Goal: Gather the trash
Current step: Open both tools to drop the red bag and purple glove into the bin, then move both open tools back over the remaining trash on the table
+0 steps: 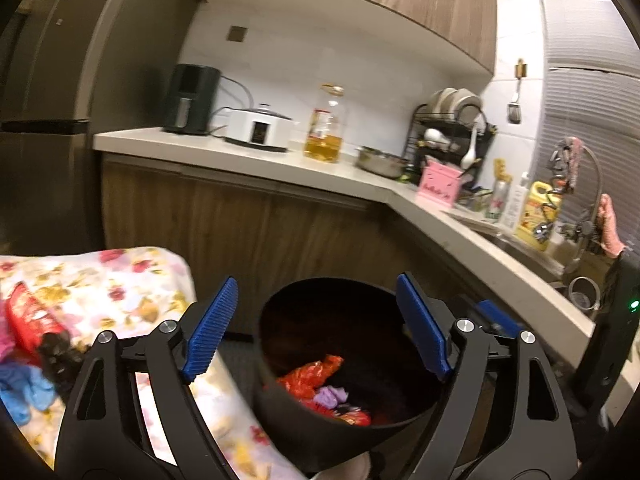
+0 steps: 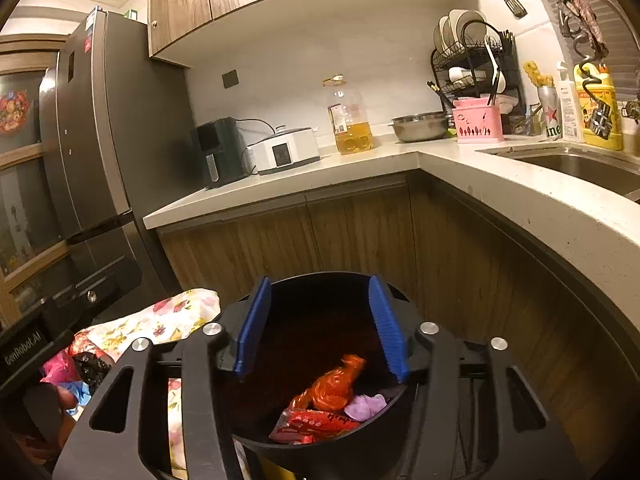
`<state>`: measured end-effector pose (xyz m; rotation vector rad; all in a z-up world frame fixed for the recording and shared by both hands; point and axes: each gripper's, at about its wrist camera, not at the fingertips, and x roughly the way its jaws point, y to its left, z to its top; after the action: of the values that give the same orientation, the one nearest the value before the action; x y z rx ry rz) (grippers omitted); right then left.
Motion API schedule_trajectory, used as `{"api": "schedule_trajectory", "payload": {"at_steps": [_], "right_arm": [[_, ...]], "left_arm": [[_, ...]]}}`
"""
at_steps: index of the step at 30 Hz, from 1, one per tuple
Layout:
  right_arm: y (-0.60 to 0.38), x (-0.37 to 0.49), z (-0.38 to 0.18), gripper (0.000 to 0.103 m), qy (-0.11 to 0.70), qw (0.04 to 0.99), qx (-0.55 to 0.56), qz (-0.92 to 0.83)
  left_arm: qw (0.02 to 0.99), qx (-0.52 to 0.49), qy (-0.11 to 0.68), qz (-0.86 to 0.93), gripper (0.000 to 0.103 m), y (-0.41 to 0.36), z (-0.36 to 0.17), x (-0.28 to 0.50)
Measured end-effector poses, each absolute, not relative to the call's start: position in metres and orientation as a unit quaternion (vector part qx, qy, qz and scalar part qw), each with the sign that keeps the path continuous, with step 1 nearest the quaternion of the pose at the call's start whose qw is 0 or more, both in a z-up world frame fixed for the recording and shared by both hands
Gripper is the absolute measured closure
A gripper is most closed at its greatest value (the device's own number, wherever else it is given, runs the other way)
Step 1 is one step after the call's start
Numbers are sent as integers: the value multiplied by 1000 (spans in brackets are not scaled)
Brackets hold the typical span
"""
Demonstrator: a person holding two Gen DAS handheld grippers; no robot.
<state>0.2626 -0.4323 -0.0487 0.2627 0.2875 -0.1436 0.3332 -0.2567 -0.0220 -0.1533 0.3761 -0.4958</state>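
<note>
A round black bin (image 1: 288,408) stands on the floor in front of the wooden cabinets. Inside it lie an orange wrapper (image 1: 312,376), a purple scrap (image 1: 330,396) and a red wrapper (image 1: 354,418). My left gripper (image 1: 316,292) hangs over the bin's mouth, open, with nothing between its blue pads. My right gripper (image 2: 319,284) is open over the same bin (image 2: 248,436), also empty, above the orange wrapper (image 2: 336,384), purple scrap (image 2: 364,406) and red wrapper (image 2: 316,424). Left of the bin, a floral cloth (image 1: 120,280) carries a red packet (image 1: 32,320), a blue glove (image 1: 24,392) and a black crumpled piece (image 1: 60,356).
An L-shaped counter (image 2: 440,160) wraps behind and to the right of the bin, with an air fryer (image 2: 218,152), cooker (image 2: 286,150), oil bottle (image 2: 350,120), steel bowl (image 2: 420,126), dish rack (image 2: 476,64) and sink (image 2: 580,168). A tall fridge (image 2: 100,140) stands at left.
</note>
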Motion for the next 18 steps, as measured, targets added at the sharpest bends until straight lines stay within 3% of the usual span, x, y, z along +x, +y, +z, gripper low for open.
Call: {"api": "schedule_trajectory", "payload": {"at_steps": [18], "right_arm": [[-397,231,-37,28,126,983,115,-67]], "left_arm": [[972,-67,183,-129,19,-192,-18,289]]}}
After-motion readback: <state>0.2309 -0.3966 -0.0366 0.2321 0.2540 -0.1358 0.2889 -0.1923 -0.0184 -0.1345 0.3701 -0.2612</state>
